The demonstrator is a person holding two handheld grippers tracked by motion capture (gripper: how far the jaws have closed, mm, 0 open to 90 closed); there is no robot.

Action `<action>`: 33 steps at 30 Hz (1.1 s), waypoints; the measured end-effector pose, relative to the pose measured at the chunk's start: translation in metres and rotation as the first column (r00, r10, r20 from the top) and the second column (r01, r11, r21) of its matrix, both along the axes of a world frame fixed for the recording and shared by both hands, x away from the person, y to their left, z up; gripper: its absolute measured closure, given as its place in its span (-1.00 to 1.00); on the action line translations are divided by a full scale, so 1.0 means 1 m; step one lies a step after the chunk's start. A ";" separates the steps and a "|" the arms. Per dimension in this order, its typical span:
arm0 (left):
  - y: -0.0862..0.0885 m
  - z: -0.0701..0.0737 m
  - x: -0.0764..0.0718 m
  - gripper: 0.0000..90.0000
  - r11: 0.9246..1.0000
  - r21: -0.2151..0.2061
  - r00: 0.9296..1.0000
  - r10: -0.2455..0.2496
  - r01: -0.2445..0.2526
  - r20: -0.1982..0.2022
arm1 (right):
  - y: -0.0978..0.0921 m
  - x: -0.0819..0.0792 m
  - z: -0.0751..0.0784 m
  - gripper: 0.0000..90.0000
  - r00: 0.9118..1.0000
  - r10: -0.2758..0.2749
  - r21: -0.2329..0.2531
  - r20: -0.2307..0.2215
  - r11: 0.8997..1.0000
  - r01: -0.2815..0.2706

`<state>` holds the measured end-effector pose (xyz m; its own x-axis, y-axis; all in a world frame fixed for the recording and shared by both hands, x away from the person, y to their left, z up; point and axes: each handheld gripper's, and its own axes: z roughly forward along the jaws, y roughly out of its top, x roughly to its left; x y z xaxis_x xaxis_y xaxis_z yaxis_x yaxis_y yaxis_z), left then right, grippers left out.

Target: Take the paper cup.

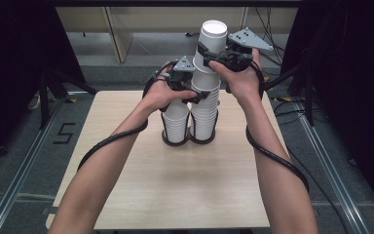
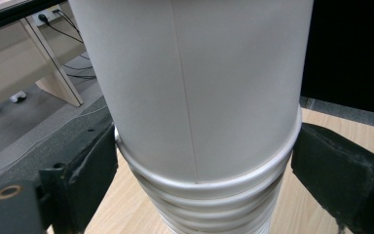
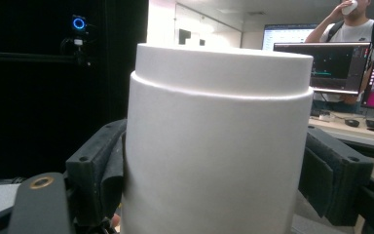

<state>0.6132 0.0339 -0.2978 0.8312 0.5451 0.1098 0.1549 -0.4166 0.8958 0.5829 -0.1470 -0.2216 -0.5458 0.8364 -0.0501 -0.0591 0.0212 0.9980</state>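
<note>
The person's forearms come in nearest, reaching to two stacks of white paper cups standing upside down in a dark double-ring holder [image 1: 189, 140] toward the far side of the surface [image 1: 175, 195]. The short left stack [image 1: 176, 122] stands untouched. The left gripper [image 1: 197, 95] has its fingers [image 2: 85, 170] pressed on the rims of the tall right stack [image 1: 205, 109], apparently steadying it so it stays put. Above it, the right gripper [image 1: 209, 61] has its fingers [image 3: 97, 165] clamped around the sides of the top cup [image 1: 211, 41], likely to pull that one free of the nest or seat it on.
</note>
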 end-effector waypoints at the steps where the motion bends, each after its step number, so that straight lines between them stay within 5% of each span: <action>1: 0.000 0.000 0.000 -0.78 1.000 0.001 1.000 0.000 0.000 0.000 | 0.000 0.000 0.000 -0.55 1.000 0.002 0.002 -0.001 1.000 -0.002; 10: 0.000 0.000 0.000 -0.78 1.000 0.002 1.000 -0.001 0.001 0.000 | 0.000 -0.001 0.006 -0.55 1.000 0.007 0.020 0.016 1.000 -0.007; 14: 0.001 0.000 0.000 -0.78 1.000 0.009 1.000 -0.005 0.005 0.001 | -0.002 -0.005 0.019 -0.54 0.999 0.004 0.036 0.049 0.999 -0.006; 18: 0.003 0.002 -0.001 -0.77 1.000 0.017 1.000 -0.016 0.016 0.000 | -0.008 -0.015 0.038 -0.54 0.992 -0.001 0.024 0.128 1.000 -0.002; 26: 0.016 0.015 -0.007 -0.72 0.995 -0.100 0.999 -0.024 0.027 0.026 | -0.021 -0.033 0.052 -0.54 0.983 -0.005 0.006 0.186 1.000 0.004; 33: 0.035 0.027 -0.030 -0.74 0.990 -0.131 0.997 -0.034 0.042 0.065 | -0.035 -0.049 0.048 -0.54 0.980 0.001 -0.002 0.199 1.000 0.000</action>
<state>0.5832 0.0690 -0.2706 0.8452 0.5267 0.0913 0.0830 -0.2979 0.9510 0.5335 -0.1815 -0.1731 -0.5252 0.8358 -0.1597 -0.2567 0.0233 0.9662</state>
